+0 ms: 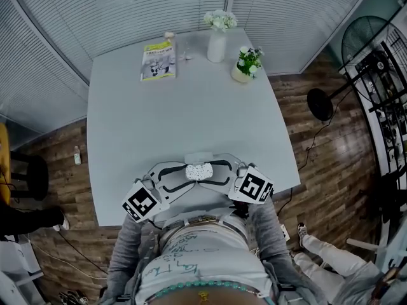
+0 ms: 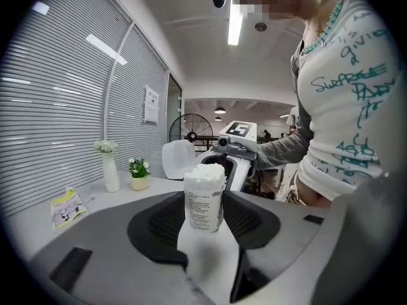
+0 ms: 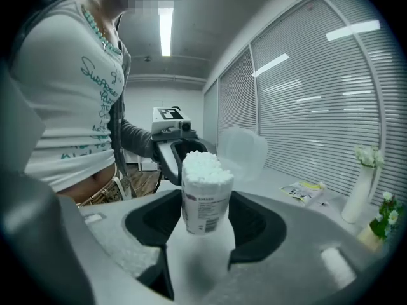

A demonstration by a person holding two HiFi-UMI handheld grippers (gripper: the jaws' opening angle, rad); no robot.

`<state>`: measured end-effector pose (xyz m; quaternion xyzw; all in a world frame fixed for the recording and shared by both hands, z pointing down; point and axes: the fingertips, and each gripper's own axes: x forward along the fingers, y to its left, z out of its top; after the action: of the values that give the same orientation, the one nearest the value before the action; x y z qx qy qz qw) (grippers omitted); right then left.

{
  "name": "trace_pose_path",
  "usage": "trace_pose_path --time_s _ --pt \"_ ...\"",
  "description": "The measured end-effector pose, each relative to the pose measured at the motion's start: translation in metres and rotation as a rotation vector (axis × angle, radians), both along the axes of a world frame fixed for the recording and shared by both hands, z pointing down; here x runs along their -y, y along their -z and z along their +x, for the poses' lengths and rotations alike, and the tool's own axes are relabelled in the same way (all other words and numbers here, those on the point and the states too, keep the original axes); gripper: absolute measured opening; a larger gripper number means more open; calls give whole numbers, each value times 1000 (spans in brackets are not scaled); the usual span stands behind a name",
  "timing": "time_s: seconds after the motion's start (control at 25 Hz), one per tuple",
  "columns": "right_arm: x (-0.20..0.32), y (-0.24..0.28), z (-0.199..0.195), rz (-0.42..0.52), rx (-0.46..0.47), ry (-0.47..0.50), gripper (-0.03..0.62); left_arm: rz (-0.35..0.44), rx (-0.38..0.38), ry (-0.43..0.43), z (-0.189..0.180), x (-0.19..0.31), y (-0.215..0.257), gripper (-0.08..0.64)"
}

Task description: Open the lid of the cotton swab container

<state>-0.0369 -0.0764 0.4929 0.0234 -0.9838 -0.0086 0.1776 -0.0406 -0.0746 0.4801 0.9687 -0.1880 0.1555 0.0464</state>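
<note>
Swab container (image 1: 198, 171) stands upright at near edge of table (image 1: 184, 107), lid (image 3: 245, 150) flipped back. Left gripper (image 1: 189, 173) clamps its body; right gripper (image 1: 213, 173) jaws spread, loose round it. Hold your L steady, back R off w/o bumping lid or swabs.

Head view looks steeply down on the table (image 1: 184, 94). Gripper views face each other, both close on the swab container (image 2: 204, 199).

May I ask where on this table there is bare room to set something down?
The middle of the table, between the booklet and the cotton swab container, is bare. Crowded: the far edge, with vase and flower pot.
</note>
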Motion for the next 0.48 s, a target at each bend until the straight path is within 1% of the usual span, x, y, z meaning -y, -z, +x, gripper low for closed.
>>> trace_pose_path --time_s 0.2,0.28,0.48 --pt "6 10 5 -35 76 -42 225 2 -35 38 -1 3 4 184" --pt "6 15 6 -45 92 -54 224 8 -31 44 0 3 5 184" --pt "5 14 6 -49 95 -58 219 11 -4 55 -1 2 3 184"
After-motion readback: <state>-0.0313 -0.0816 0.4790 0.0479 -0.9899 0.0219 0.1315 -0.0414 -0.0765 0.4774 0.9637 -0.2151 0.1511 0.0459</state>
